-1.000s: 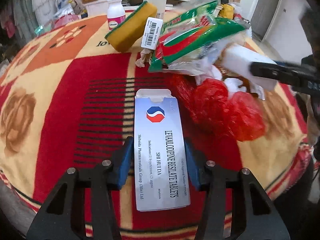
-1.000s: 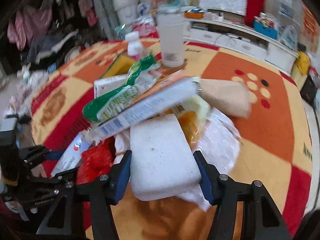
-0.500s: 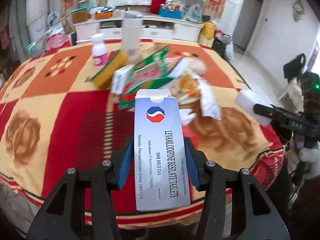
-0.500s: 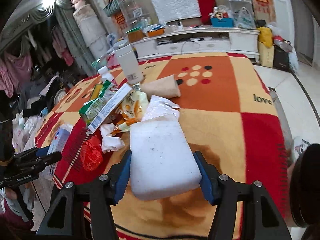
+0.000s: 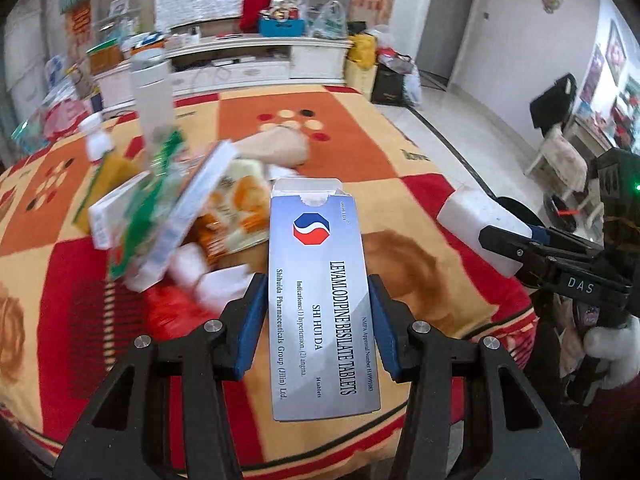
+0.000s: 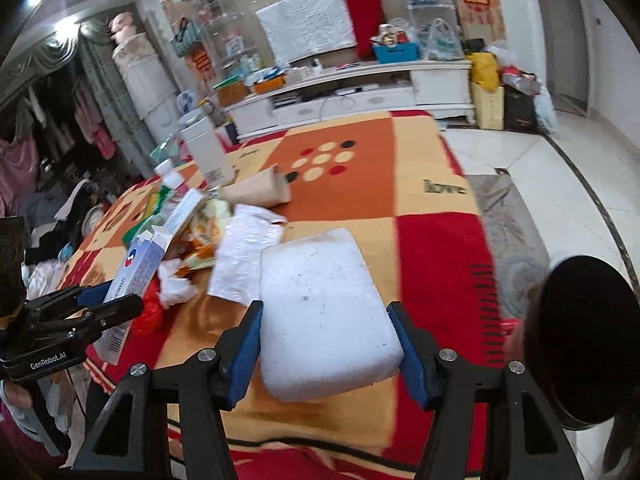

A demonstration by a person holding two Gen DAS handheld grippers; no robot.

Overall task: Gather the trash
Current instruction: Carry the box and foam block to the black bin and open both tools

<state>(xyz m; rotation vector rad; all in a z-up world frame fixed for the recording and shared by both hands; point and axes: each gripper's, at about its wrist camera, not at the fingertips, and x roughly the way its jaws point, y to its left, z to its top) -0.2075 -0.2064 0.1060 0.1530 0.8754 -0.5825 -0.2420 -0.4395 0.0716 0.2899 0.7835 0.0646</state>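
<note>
- Between the blue pads of the left gripper (image 5: 318, 320) sits a grey pill box (image 5: 322, 300). The jaws squeeze its long sides, and its open flap points away toward the trash pile.
- Between the blue pads of the right gripper (image 6: 328, 344) sits a white foam block (image 6: 324, 316). The jaws are clamped on both of its sides, and it is held up over the near edge of the blanket.
- Just past the pill box lies the trash pile (image 5: 192, 216) on the red, orange and yellow blanket (image 5: 340, 140). It holds a green wrapper, a long white box, an orange snack bag, white tissue and a red plastic bag.
- Behind the pile stand a tall white bottle (image 6: 206, 156) and a small bottle with a white cap (image 6: 170, 174).
- A tan paper cone (image 6: 258, 192) lies just behind the pile.
- Right of the foam block, off the blanket, is a round black bin (image 6: 584, 344).
- Far behind the blanket stands a long white cabinet (image 6: 360, 92).
</note>
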